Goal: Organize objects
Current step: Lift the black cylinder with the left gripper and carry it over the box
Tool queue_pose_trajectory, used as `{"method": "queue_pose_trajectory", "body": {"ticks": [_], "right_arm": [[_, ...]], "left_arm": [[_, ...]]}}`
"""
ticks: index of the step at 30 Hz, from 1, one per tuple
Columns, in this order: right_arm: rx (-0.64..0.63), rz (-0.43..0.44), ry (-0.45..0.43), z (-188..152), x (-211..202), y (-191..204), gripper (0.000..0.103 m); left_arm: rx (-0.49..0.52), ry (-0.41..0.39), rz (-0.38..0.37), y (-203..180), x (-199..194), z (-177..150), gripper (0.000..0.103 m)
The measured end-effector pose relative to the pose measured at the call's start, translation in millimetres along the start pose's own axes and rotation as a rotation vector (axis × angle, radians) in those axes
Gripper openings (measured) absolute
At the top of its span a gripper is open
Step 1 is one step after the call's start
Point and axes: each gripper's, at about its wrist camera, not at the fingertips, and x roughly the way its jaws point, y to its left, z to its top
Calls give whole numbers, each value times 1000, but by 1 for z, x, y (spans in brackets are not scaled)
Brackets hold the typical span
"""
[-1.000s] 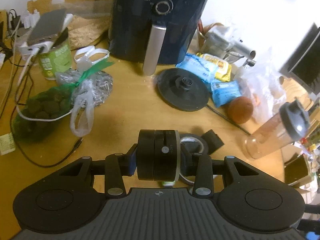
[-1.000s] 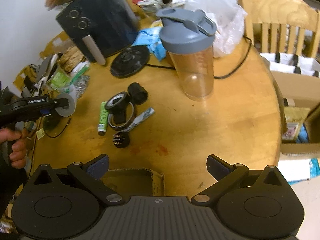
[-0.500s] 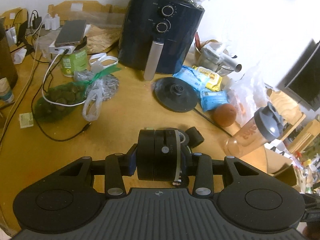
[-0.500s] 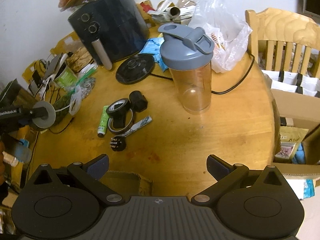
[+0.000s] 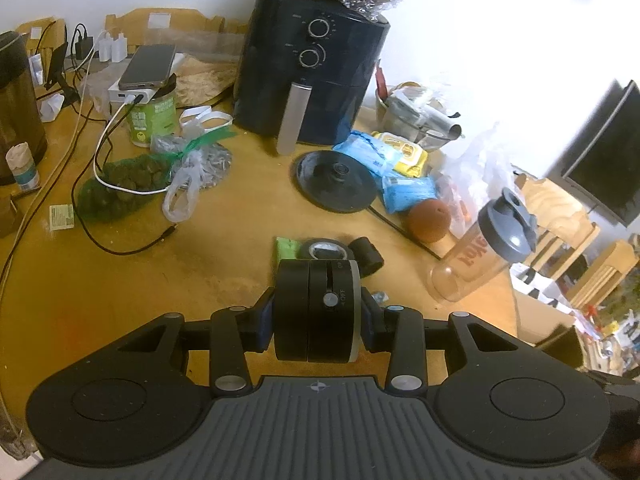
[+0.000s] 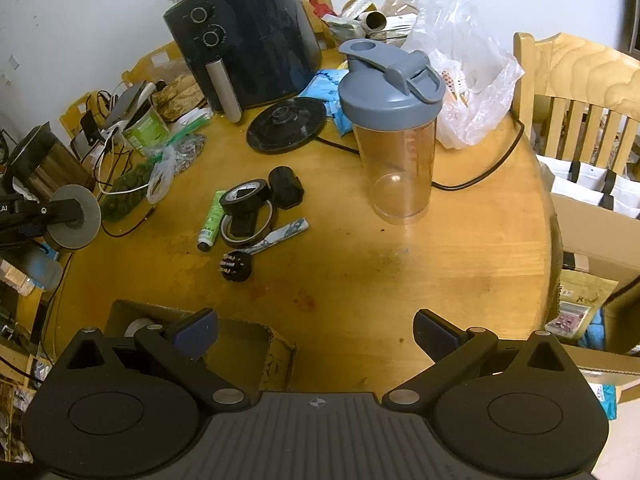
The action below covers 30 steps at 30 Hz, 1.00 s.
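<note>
Black disc [image 5: 318, 311]: a thick round puck with a grey rim and a small slide switch marked OFF, clamped edge-up between the left gripper [image 5: 318, 322] fingers, held clear above the worktop [image 5: 120, 280].
Left fingers [image 5: 264, 320]: narrow, pressed on both flat faces of the disc.
Right gripper [image 6: 316, 330]: fingers wide apart with nothing between them, over the near edge of the worktop.
Cardboard box [image 6: 248, 344]: open, just under the right gripper's left finger; a pale roll seems to lie inside, though the view is poor.
Small pile [image 6: 248, 204]: tape rolls, a green tube, a black cap and a bit holder, mid-worktop.
Shaker bottle [image 6: 394, 128]: clear, grey lid, upright, beyond the pile.
Air fryer [image 5: 312, 72]: dark, at the back by the wall.
</note>
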Motion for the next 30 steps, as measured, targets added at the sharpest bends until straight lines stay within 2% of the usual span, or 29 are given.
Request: {"method": "queue_pose_trajectory", "body": {"ticks": [7,16,30], "right_arm": [[-19,21,1,-4,5,10,103],[-33,3,-7,-8,10,24,103],[-99,-15,-57,-1,9,46,103]], "left_arm": [[30,2,7,-9,-9,-10,40],[94,8,-3,-7,-13,-17,40],[188,42,-96,14,-14,-25,40]]}}
